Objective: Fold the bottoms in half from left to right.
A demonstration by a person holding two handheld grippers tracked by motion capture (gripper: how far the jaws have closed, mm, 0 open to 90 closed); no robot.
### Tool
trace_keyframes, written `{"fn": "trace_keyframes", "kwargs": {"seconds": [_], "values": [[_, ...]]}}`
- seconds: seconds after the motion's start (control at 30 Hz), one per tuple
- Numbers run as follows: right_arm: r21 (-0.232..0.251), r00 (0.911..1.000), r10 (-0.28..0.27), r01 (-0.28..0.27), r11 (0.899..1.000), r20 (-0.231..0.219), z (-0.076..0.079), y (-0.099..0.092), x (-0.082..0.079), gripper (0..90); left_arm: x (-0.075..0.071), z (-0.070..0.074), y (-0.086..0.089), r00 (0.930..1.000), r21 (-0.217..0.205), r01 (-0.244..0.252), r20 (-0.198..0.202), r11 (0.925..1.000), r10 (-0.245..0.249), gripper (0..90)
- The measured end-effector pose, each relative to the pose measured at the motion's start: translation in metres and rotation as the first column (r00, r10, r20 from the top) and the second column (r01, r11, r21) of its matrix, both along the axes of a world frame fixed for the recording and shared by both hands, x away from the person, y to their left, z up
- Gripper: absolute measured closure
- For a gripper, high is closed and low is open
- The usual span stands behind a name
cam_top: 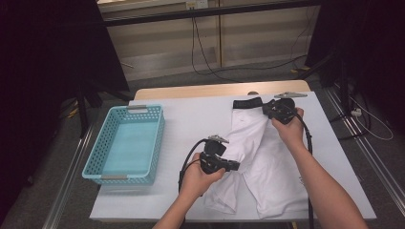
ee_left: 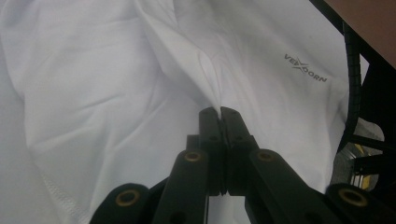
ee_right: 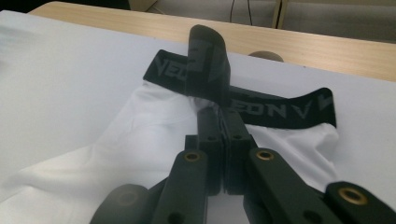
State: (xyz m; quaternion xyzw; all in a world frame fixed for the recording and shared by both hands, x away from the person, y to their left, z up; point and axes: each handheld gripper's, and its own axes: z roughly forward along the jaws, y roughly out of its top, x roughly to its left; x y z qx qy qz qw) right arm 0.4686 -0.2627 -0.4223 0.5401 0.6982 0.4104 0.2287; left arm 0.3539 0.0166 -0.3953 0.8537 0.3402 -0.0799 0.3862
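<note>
White shorts [cam_top: 267, 162] with a black lettered waistband [cam_top: 247, 103] lie spread on the white table cover, waistband at the far end. My left gripper [cam_top: 237, 165] sits at the left leg, its jaws shut on a pinched fold of the white fabric [ee_left: 212, 88]. My right gripper [cam_top: 265, 109] is at the far end by the waistband. In the right gripper view its jaws [ee_right: 218, 110] are shut on the garment just below the waistband [ee_right: 261, 108], and a loop of the black band [ee_right: 205, 60] is lifted and folded up above them.
A light blue plastic basket [cam_top: 125, 143] stands empty at the table's left. The wooden table edge [cam_top: 210, 90] runs along the far side, with cables on the floor behind. Black frames and stands flank the table on both sides.
</note>
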Motion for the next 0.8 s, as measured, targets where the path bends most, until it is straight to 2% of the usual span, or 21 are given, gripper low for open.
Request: {"fn": "trace_keyframes", "kwargs": {"seconds": [0.1, 0.43, 0.53, 0.63, 0.8], "values": [[0.037, 0.9998, -0.017, 0.018, 0.999, -0.009, -0.002, -0.007, 0.002, 89.6, 0.000, 0.000, -0.007, 0.9999, 0.000, 0.012, -0.004, 0.9999, -0.012, 89.0], [0.035, 0.9998, -0.018, 0.018, 0.999, -0.002, -0.001, -0.007, 0.005, 89.5, 0.002, 0.002, -0.017, 0.9997, -0.024, 0.025, -0.008, 0.9994, -0.025, 89.0], [0.034, 0.9998, -0.019, 0.019, 0.999, 0.001, 0.003, -0.008, 0.009, 89.5, 0.003, 0.007, -0.018, 0.9995, -0.039, 0.032, -0.008, 0.9988, -0.032, 89.0], [0.055, 0.9993, -0.036, 0.036, 0.998, 0.007, 0.011, -0.011, 0.012, 89.5, 0.005, 0.015, -0.021, 0.9993, -0.059, 0.038, -0.004, 0.9975, -0.038, 89.0], [0.045, 0.9981, -0.062, 0.061, 0.997, 0.004, 0.021, -0.023, 0.020, 89.5, 0.009, 0.024, -0.034, 0.9980, -0.092, 0.062, -0.003, 0.9939, -0.063, 89.0]]}}
